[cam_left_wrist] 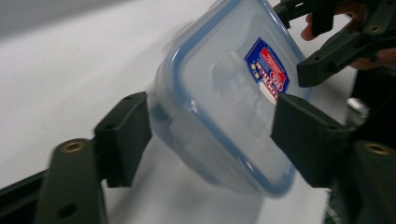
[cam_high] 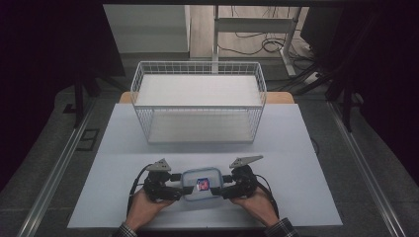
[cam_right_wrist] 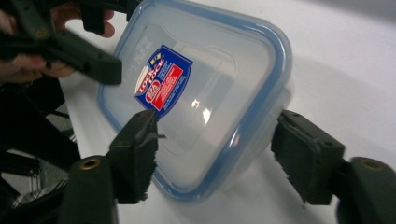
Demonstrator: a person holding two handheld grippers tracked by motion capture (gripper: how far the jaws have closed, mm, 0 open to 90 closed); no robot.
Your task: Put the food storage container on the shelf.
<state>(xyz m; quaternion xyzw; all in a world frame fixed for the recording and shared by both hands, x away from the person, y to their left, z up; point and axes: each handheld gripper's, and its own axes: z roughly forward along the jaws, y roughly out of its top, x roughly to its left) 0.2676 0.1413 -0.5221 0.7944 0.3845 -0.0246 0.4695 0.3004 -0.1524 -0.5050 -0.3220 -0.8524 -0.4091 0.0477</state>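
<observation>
High view has the clear blue-rimmed plastic lidded container point(cam_high: 201, 184) on the white table point(cam_high: 296, 163), left gripper point(cam_high: 174, 190) and right gripper point(cam_high: 226, 190) clamped on its ends, so lift both evenly imo.

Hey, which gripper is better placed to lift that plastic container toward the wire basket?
Neither clearly. The left gripper and right gripper each straddle one end of the container, so probably both lift together. The wire basket sits straight ahead, centred between them.
</observation>
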